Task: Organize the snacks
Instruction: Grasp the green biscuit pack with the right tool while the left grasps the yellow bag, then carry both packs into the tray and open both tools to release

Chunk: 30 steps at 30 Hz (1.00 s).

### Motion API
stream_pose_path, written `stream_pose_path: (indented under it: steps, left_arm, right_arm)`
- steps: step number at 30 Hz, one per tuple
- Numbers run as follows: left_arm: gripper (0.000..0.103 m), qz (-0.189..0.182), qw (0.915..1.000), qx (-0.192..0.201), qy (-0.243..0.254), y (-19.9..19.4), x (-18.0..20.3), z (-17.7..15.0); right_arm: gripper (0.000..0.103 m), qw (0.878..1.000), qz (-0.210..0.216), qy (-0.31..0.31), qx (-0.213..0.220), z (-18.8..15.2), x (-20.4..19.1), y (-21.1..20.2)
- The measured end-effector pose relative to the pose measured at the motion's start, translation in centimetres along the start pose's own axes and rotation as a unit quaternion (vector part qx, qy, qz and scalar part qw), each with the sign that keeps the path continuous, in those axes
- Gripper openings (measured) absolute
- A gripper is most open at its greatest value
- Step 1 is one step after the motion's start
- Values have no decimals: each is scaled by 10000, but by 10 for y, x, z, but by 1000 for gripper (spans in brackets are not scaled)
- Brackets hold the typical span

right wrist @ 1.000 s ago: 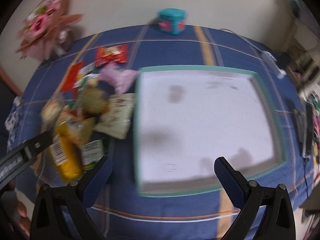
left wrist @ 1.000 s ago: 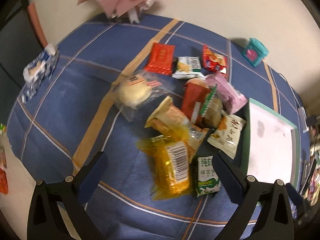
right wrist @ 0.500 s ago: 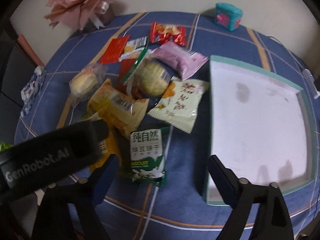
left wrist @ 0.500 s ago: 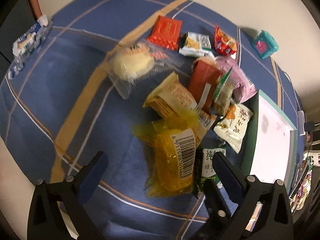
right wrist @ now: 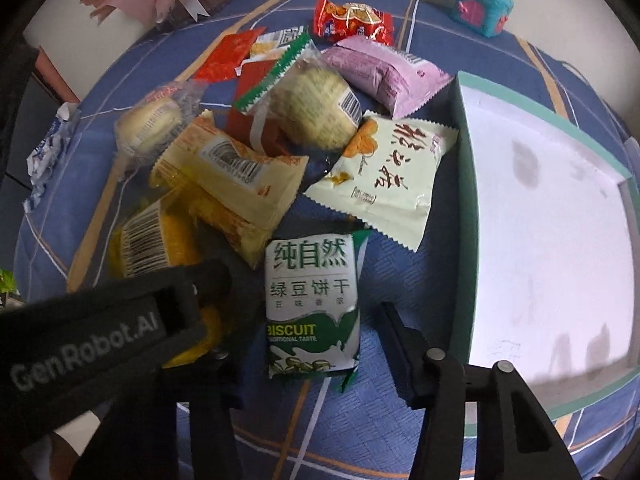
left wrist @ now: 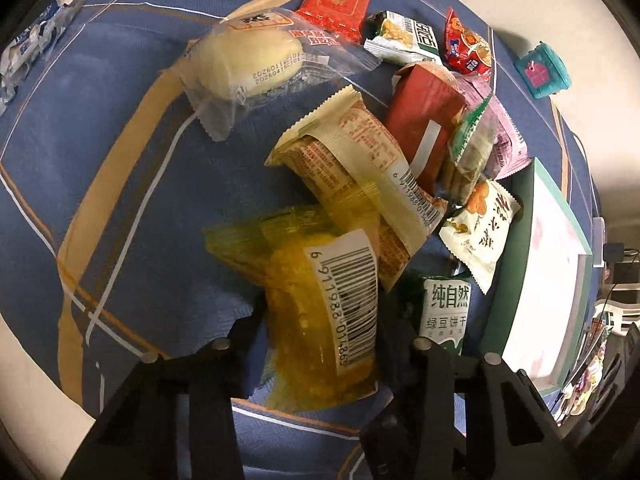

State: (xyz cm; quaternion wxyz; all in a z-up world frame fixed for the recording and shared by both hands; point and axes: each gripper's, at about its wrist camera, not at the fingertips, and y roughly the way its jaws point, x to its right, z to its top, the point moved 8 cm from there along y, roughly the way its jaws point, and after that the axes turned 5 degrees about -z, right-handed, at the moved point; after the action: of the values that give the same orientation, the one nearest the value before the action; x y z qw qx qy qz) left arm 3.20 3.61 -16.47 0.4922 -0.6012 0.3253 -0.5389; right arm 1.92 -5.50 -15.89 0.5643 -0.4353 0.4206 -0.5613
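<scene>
1. Left wrist view: the left claw (left wrist: 320,332), wide apart a second ago, is now closing around the yellow pack (left wrist: 320,320), left of the tray (left wrist: 548,280).
2. Right wrist view: the right claw (right wrist: 316,336) is closing around the biscuit pack (right wrist: 310,304) beside the tray (right wrist: 464,200), not yet clamped. Both picks are starting.
</scene>
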Motion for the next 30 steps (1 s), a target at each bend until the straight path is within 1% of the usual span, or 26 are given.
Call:
stream_pose_path:
  steps: [3, 4, 7, 9, 14, 20, 25, 27, 30]
  left_arm:
    - [45, -23, 10000, 20, 2, 1, -1, -1]
    - [45, -28, 10000, 27, 3, 2, -1, -1]
    - [44, -71, 9999, 71, -22, -5, 3, 2]
    - [44, -75, 9999, 125, -44, -11, 4, 3]
    - [43, -138, 9993, 335, -67, -31, 6, 11]
    - [43, -206, 9977, 647, -32, -50, 13, 17]
    - [43, -163, 9955, 932, 30, -69, 17, 21]
    - [43, -155, 9949, 994, 47, -73, 23, 22]
    - [43, -145, 9945, 1033, 97, -71, 24, 14]
  right_arm:
    - [44, 9999, -89, -33, 60, 2, -1, 1]
    - [43, 9999, -130, -51, 79, 3, -5, 3]
    - [42, 9999, -108, -35, 103, 6, -17, 9]
    - [42, 10000, -43, -6, 70, 0, -4, 1]
    - [42, 9999, 99, 91, 97, -1, 3, -9]
    - [42, 9990, 246, 168, 324, 2, 12, -34]
    - [42, 9976, 378, 237, 521, 10, 19, -55]
    - [42, 9973, 374, 255, 575, 11, 21, -58]
    - [42, 9971, 336, 321, 607, 10, 28, -59]
